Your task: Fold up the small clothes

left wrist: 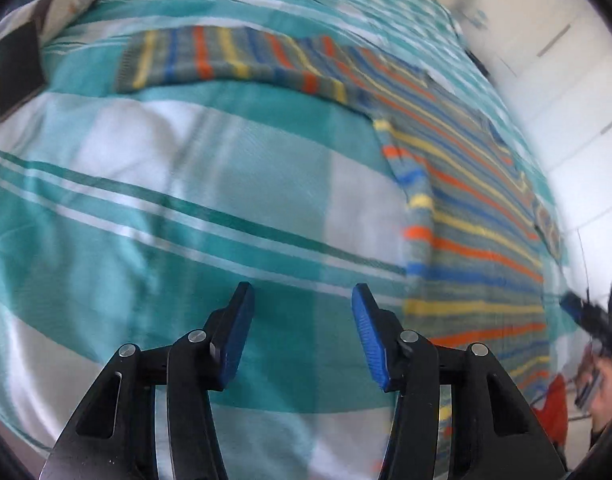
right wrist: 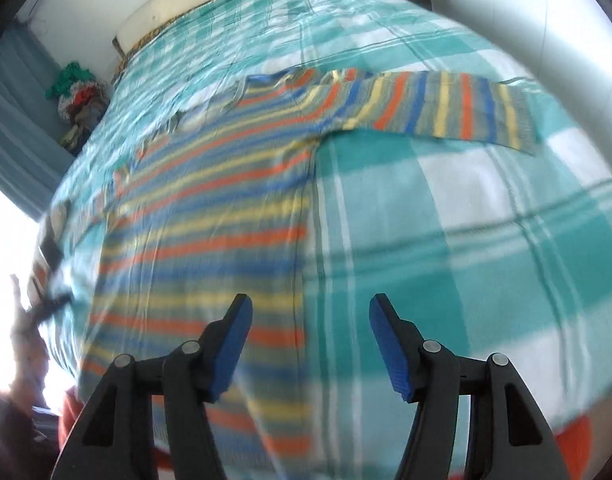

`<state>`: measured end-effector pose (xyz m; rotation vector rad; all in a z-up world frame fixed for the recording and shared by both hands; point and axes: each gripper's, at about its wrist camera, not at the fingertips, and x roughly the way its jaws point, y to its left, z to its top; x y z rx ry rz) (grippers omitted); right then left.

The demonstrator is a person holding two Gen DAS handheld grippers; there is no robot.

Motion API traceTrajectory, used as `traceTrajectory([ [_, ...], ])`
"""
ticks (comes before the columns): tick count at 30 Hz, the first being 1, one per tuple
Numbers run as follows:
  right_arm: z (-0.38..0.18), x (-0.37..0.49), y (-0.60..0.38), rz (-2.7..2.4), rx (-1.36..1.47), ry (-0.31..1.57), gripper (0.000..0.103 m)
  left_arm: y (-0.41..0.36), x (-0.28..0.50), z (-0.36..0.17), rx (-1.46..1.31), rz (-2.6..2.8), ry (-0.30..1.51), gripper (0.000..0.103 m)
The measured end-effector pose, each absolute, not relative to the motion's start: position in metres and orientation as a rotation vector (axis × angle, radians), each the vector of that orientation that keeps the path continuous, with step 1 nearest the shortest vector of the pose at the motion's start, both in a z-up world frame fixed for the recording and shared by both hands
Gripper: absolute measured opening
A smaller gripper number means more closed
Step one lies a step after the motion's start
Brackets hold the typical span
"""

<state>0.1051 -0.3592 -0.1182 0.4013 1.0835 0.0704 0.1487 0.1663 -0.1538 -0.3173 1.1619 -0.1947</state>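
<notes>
Striped sweater [left wrist: 477,216] spread flat on checked bedspread [left wrist: 186,184], left gripper [left wrist: 302,332] jaws parted, empty, sweater beside right jaw, right gripper [right wrist: 307,344] jaws parted, empty, sweater edge [right wrist: 306,240] ahead between jaws

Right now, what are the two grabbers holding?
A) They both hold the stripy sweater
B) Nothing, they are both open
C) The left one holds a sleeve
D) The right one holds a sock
B: the left gripper and right gripper both have their jaws spread with only bedding behind, and the striped sweater lies flat on the checked bedspread, ungrasped.
</notes>
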Motion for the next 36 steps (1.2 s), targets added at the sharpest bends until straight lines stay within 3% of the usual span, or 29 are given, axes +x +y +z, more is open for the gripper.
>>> traceTrajectory([
  [1,-0.133,0.125,-0.361,0.091,0.447,1.11,0.056,0.152,0.15,-0.159,-0.279,-0.21,1.164,0.053],
  [3,-0.159,0.151,-0.359,0.119,0.509,1.174,0.051,0.136,0.153,-0.163,-0.229,-0.208,1.153,0.07],
  [4,-0.168,0.158,-0.358,0.12,0.508,1.198,0.046,0.129,0.153,-0.163,-0.206,-0.197,1.152,0.072],
  [5,-0.169,0.161,-0.356,0.106,0.47,1.207,0.017,0.123,0.152,-0.161,-0.182,-0.195,1.158,0.072],
  [6,-0.166,0.162,-0.355,0.09,0.425,1.216,0.005,0.117,0.15,-0.158,-0.153,-0.214,1.168,0.072],
  [9,-0.154,0.157,-0.362,0.014,0.366,1.206,0.004,0.114,0.136,-0.153,-0.1,-0.256,1.164,0.075],
  [10,-0.155,0.157,-0.36,-0.028,0.295,1.218,0.0,0.115,0.133,-0.153,-0.099,-0.26,1.167,0.075],
  [14,-0.156,0.153,-0.363,-0.039,0.261,1.202,0.0,0.12,0.122,-0.157,-0.125,-0.258,1.18,0.074],
  [16,-0.147,0.143,-0.367,-0.009,0.323,1.196,0.008,0.117,0.112,-0.152,-0.126,-0.282,1.193,0.074],
  [18,-0.138,0.121,-0.369,0.06,0.35,1.193,0.029,0.115,0.095,-0.147,-0.125,-0.316,1.204,0.074],
  [21,-0.134,0.077,-0.363,0.201,0.395,1.24,0.049,0.111,0.071,-0.145,-0.106,-0.331,1.216,0.074],
  [25,-0.156,0.01,-0.351,0.325,0.434,1.408,0.051,0.099,0.046,-0.145,-0.05,-0.317,1.218,0.073],
  [26,-0.161,-0.001,-0.347,0.339,0.423,1.431,0.051,0.094,0.041,-0.146,-0.019,-0.311,1.213,0.064],
  [27,-0.166,-0.01,-0.342,0.359,0.401,1.452,0.036,0.09,0.036,-0.147,0.001,-0.313,1.216,0.032],
  [28,-0.168,-0.013,-0.34,0.351,0.377,1.45,0.017,0.087,0.034,-0.15,0.002,-0.319,1.233,0.01],
  [29,-0.166,-0.014,-0.341,0.326,0.37,1.44,0.006,0.088,0.032,-0.151,-0.023,-0.321,1.254,0.004],
  [36,-0.165,-0.034,-0.37,0.176,0.401,1.422,0.005,0.095,0.021,-0.15,-0.039,-0.241,1.244,0.003],
])
